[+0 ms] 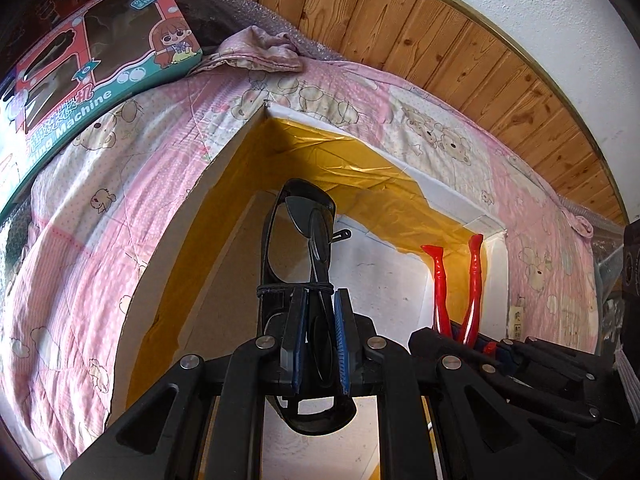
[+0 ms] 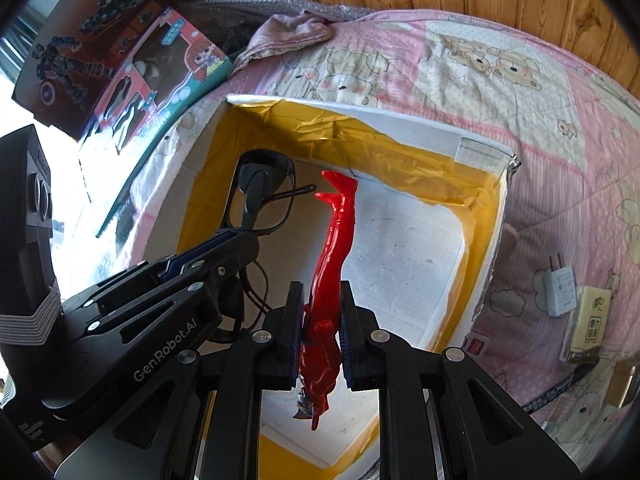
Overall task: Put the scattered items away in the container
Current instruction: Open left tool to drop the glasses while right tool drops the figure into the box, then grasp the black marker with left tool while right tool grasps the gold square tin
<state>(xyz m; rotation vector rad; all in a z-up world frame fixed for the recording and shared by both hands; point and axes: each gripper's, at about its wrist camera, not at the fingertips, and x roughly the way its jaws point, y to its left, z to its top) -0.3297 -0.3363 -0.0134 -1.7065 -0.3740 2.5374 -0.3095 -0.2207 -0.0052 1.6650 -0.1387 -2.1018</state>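
Over the white foam box with yellow-taped walls (image 2: pixel 486 216) on the pink bear-print quilt (image 2: pixel 500 92), both items poised w/ room to drop: left gripper (image 1: pixel 318 344) jaws pinched on folded black-framed glasses (image 1: pixel 296 236), right gripper (image 2: pixel 320 328) jaws clamped on the red plastic figurine (image 2: pixel 334 240), legs pointing away; white charger plug (image 2: pixel 560 288) lies outside on the quilt.

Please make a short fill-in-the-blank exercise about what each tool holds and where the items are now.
1. The left tool is shut on a pair of black ____.
2. The right tool grips a figure whose colour is ____.
3. Both items hang above the open box, whose inner walls are lined with ____ tape.
4. A white charger plug lies on the pink ____, outside the box.

Missing words: glasses; red; yellow; quilt
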